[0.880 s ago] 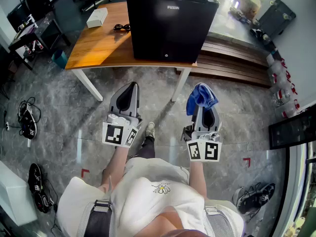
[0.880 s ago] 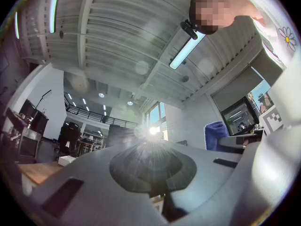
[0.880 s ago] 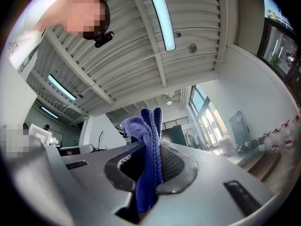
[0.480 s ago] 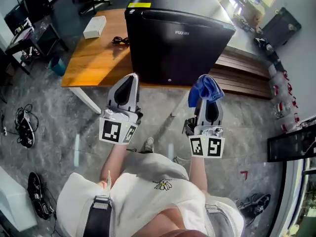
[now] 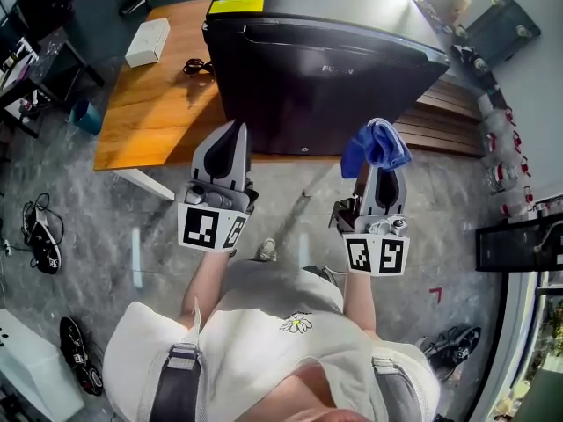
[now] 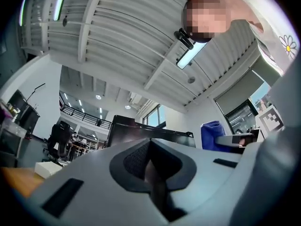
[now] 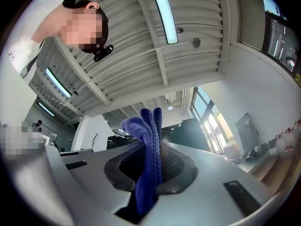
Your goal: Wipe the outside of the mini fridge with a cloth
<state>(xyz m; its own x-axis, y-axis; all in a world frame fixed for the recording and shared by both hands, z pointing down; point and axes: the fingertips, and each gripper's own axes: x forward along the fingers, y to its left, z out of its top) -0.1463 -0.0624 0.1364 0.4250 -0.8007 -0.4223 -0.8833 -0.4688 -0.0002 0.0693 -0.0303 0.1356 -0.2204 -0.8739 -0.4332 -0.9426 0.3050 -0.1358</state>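
— Sitting where, that mini fridge [image 5: 325, 69]?
— It is standing upright on the wooden table [image 5: 149, 104], a glossy black box, its smooth door facing the person.
— And the cloth [image 5: 376, 143]?
— The right tool [image 5: 378, 167] is pinching it: blue, knitted, bunched, sticking up past the tips, near the fridge's front. The left tool [image 5: 234, 132] is holding its 2 jaws together on nothing.

On wooden table [image 5: 145, 108]: mini fridge [image 5: 317, 77], white box [image 5: 147, 42].
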